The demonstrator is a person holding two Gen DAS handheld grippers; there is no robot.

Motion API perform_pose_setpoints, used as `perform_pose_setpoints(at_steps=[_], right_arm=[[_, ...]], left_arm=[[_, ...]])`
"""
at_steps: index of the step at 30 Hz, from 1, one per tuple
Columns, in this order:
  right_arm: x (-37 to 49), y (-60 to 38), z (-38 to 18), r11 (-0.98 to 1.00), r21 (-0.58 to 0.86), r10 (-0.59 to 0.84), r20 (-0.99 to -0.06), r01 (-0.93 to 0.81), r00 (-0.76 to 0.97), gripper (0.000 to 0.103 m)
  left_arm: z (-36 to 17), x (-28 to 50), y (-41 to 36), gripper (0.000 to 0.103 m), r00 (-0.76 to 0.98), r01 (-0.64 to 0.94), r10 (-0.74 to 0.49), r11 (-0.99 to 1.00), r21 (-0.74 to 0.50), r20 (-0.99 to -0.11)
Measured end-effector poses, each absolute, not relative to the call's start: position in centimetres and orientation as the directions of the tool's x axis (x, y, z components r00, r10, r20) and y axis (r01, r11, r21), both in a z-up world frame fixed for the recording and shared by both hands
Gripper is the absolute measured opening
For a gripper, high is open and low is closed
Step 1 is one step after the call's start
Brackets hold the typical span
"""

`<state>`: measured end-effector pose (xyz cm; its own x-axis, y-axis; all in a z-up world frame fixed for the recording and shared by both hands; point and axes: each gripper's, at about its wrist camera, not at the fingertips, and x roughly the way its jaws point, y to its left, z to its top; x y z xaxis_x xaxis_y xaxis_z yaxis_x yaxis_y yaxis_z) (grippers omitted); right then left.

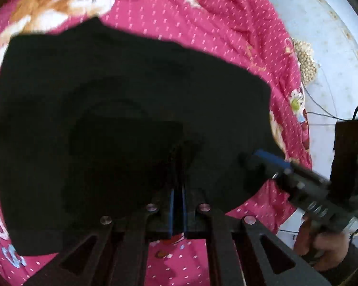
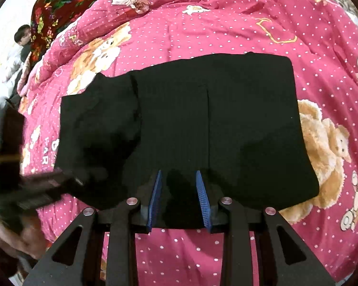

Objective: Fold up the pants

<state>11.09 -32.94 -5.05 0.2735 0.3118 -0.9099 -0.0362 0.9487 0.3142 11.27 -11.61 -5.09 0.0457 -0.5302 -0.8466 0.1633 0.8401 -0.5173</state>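
In the left wrist view, the black pants (image 1: 131,119) lie folded on the pink quilt (image 1: 202,23), and the left gripper (image 1: 177,205) is pinched almost shut over their near edge; whether cloth is caught, I cannot tell. In the right wrist view, the right gripper (image 2: 179,197) is partly open over the near edge of the pants (image 2: 214,119), gripping nothing. They look soft, light and floppy, so an edge or corner looks best to grab.

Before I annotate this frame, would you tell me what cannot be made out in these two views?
- Left wrist view: whether the nearly shut left gripper pinches the black pants; black fabric against black jaws hides it.
- Right wrist view: the left gripper at the left edge is motion-blurred.
- Right wrist view: the pants' layers; the dark cloth shows only one seam.
- Left wrist view: the right gripper's tips, blurred against the pants.
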Motion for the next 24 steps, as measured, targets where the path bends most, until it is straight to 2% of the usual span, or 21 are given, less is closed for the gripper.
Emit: perform_pose_setpoints(at_steps=[3,6,11,14,18,23,24], right_arm=[[11.7,-32.9,-5.1,0.927,0.374,0.368,-0.887,-0.035,0.278,0.041],[12.9,-32.3,-5.3,0.896,0.444,0.436,-0.859,-0.035,0.270,0.042],[14.7,-30.0,-6.6,0.850,0.523,0.523,-0.825,-0.060,0.213,0.042],[15.1,-29.1,-7.9,0.841,0.538,0.539,-0.826,-0.054,0.166,0.042],[15.4,-28.7,-8.3,0.847,0.529,0.528,-0.827,-0.051,0.192,0.042],[16.0,-28.4,-8.9,0.833,0.553,0.544,-0.816,-0.010,0.197,0.042],[16.1,-28.1,-8.9,0.839,0.543,0.537,-0.822,-0.022,0.189,0.036]], left_arm=[[-4.5,10.9,-10.9,0.007,0.036,0.180,-0.536,0.834,-0.522,-0.844],[-4.2,11.4,-10.4,0.007,0.016,0.172,-0.552,0.823,-0.541,-0.834],[-2.2,10.7,-7.3,0.027,0.038,0.087,-0.640,0.767,-0.636,-0.767],[-0.8,10.5,-4.2,0.030,0.121,0.063,-0.610,0.792,-0.608,-0.783],[-1.1,12.0,-0.3,0.030,0.195,-0.008,-0.504,0.857,-0.515,-0.841],[-1.9,13.6,2.4,0.030,0.248,-0.073,-0.442,0.879,-0.472,-0.862],[-2.0,13.8,2.5,0.030,0.250,-0.071,-0.431,0.885,-0.461,-0.867]])
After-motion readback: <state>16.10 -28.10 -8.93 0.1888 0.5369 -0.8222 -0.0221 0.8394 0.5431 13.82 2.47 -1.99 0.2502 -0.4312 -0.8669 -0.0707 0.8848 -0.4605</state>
